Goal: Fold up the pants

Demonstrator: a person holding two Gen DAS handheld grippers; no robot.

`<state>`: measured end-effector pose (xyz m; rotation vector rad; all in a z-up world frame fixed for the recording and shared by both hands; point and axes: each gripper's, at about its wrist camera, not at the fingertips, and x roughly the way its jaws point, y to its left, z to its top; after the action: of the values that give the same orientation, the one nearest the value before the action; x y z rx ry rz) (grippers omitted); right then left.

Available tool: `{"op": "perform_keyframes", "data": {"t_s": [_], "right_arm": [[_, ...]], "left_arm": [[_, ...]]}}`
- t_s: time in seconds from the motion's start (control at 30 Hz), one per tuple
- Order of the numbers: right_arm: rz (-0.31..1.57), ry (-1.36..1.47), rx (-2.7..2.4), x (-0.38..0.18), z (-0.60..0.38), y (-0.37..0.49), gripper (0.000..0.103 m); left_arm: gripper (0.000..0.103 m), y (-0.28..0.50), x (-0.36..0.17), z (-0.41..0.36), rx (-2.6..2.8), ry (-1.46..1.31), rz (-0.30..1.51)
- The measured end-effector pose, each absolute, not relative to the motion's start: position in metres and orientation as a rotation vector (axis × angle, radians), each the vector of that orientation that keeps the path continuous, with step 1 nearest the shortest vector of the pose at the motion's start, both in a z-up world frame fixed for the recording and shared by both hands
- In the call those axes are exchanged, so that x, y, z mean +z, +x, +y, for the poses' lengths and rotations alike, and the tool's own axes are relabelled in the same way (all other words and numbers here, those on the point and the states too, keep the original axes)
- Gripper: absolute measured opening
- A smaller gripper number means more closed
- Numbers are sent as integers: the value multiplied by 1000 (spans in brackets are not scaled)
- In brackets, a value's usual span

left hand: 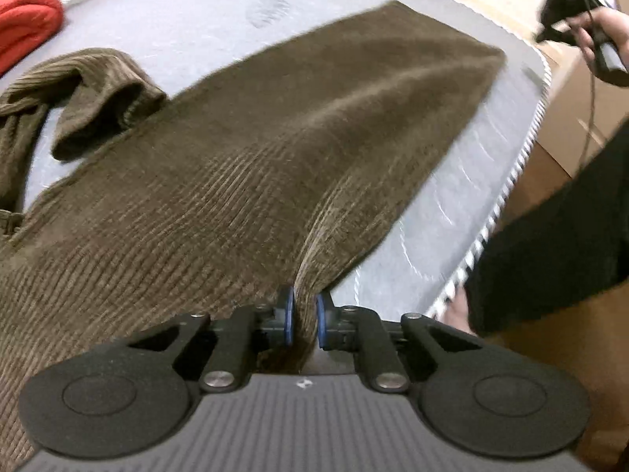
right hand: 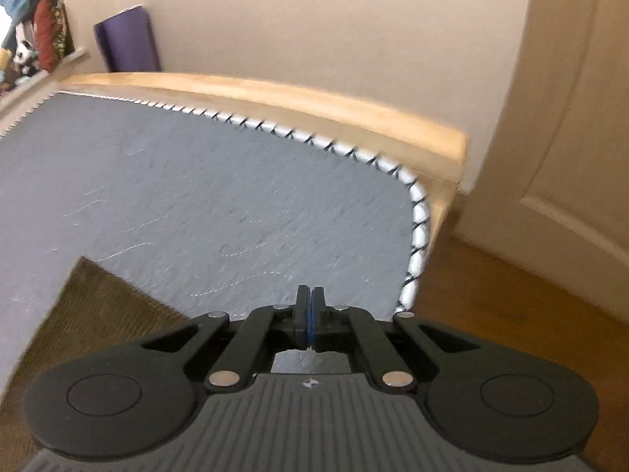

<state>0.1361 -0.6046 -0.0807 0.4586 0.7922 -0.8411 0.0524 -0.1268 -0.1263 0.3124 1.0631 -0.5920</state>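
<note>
Left wrist view shows the left gripper [left hand: 303, 316] pinching the brown corduroy pants [left hand: 243, 165] on the grey mattress [left hand: 177, 23], right gripper [right hand: 309, 316] closed empty; next it likely needs another edge to fold

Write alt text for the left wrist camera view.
The left gripper is shut on a fold of brown corduroy pants spread across a grey mattress. A red cloth lies at the far left, and a hand holding the other gripper shows top right.
</note>
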Motion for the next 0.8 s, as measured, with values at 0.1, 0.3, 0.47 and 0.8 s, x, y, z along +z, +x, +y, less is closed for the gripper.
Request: {"op": "perform_keyframes", "data": {"t_s": [0.1, 0.3, 0.47, 0.8], "right_arm": [[855, 552, -667, -94, -604, 139, 3], [845, 456, -493, -93, -574, 171, 59], [1016, 497, -613, -129, -580, 193, 58], [939, 428, -733, -118, -584, 196, 6]], "left_arm": [[23, 49, -124, -115, -625, 276, 1103], [49, 54, -85, -86, -526, 73, 956], [49, 65, -98, -74, -418, 78, 1006], [44, 69, -130, -88, -411, 219, 1130]]}}
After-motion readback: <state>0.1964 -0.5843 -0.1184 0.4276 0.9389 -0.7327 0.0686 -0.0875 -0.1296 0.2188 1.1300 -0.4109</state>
